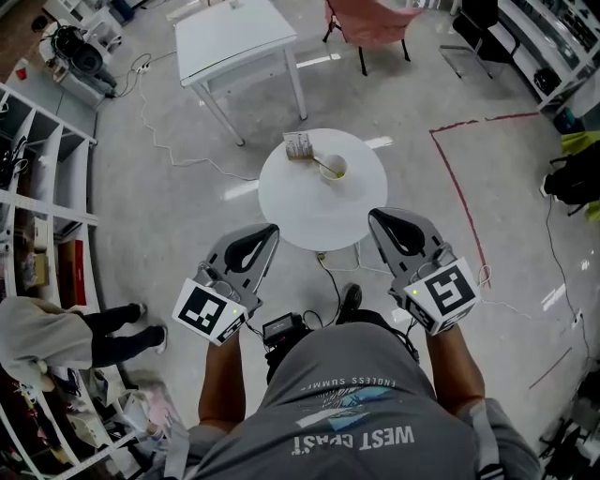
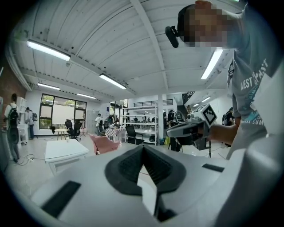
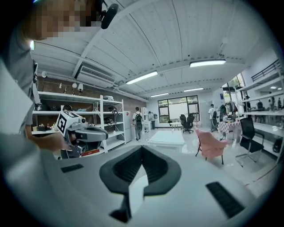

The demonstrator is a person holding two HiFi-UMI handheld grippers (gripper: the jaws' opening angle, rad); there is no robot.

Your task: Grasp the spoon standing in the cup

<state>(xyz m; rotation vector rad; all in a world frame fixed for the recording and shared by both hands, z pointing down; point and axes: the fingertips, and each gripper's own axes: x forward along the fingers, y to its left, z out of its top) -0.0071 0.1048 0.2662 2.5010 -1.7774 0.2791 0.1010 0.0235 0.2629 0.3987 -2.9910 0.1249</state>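
A small cup (image 1: 333,168) with a spoon (image 1: 323,166) leaning in it stands on the far half of a round white table (image 1: 319,211), beside a small packet (image 1: 298,145). My left gripper (image 1: 272,230) and right gripper (image 1: 373,217) are held level in front of the person, short of the table's near edge, one on each side. Both pairs of jaws are shut with nothing between them, as the left gripper view (image 2: 143,147) and the right gripper view (image 3: 142,148) show. Neither gripper view shows the cup or the table.
A white rectangular table (image 1: 234,42) and a pink chair (image 1: 370,19) stand beyond the round table. Cables run over the floor. A red tape line (image 1: 459,187) marks the floor at the right. Shelves (image 1: 37,187) and a standing person (image 1: 84,328) are at the left.
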